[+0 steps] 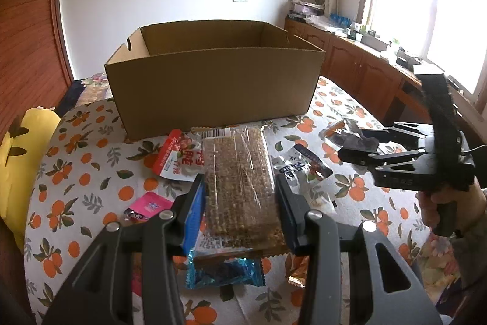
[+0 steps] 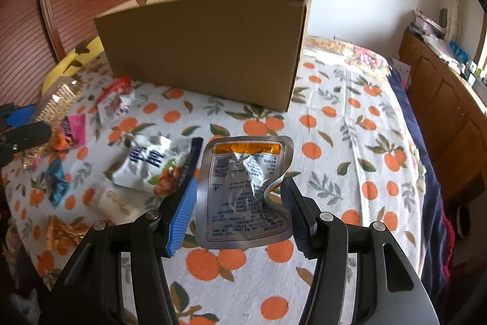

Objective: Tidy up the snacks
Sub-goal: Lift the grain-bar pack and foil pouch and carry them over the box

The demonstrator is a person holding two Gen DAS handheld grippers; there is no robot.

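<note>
My left gripper (image 1: 240, 185) is shut on a clear pack of brown grain bars (image 1: 237, 166), held above the orange-print tablecloth (image 1: 91, 172) in front of the open cardboard box (image 1: 213, 81). My right gripper (image 2: 240, 185) is shut on a crumpled silver pouch (image 2: 243, 181), printed back facing up, lifted off the cloth short of the box (image 2: 201, 51). In the left wrist view the right gripper (image 1: 356, 142) hangs at the right with the pouch between its fingers. The box's inside is mostly hidden.
Loose snacks lie on the cloth: a red-and-white pouch (image 1: 178, 156), a white-and-blue pouch (image 2: 152, 163), a pink packet (image 1: 149, 206), a blue wrapper (image 1: 225, 271). A yellow cushion (image 1: 21, 160) sits at the left edge. Wooden cabinets (image 1: 365, 72) line the right wall.
</note>
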